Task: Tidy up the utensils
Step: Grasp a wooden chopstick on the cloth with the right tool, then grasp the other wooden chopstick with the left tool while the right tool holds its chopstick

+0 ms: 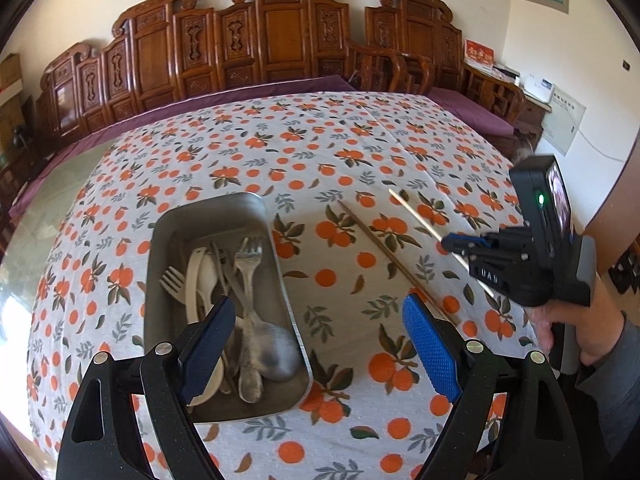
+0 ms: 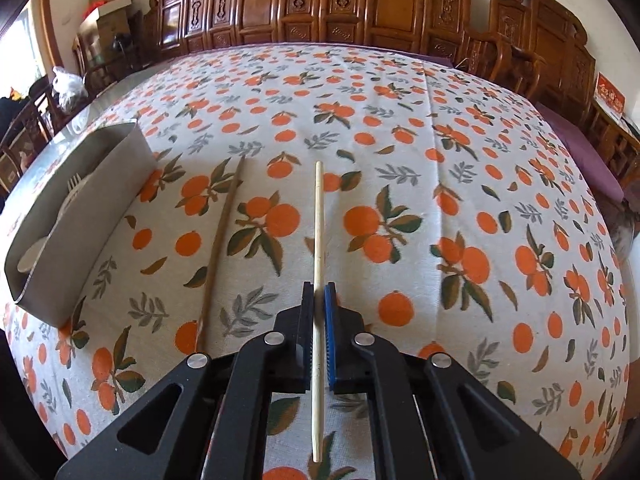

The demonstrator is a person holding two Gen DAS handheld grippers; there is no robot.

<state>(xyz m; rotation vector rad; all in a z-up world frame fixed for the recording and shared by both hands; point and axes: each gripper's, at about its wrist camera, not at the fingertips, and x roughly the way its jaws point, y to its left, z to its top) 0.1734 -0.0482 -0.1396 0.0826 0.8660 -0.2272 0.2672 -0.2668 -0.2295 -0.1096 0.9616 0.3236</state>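
under left gripper (image 1: 318, 350), tray (image 1: 168, 224) utensils partly hidden

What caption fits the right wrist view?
Right gripper shut on pale chopstick; brown chopstick lies beside metal tray.

Bright daylight from the left, sharp focus, strong fisheye edge bending.
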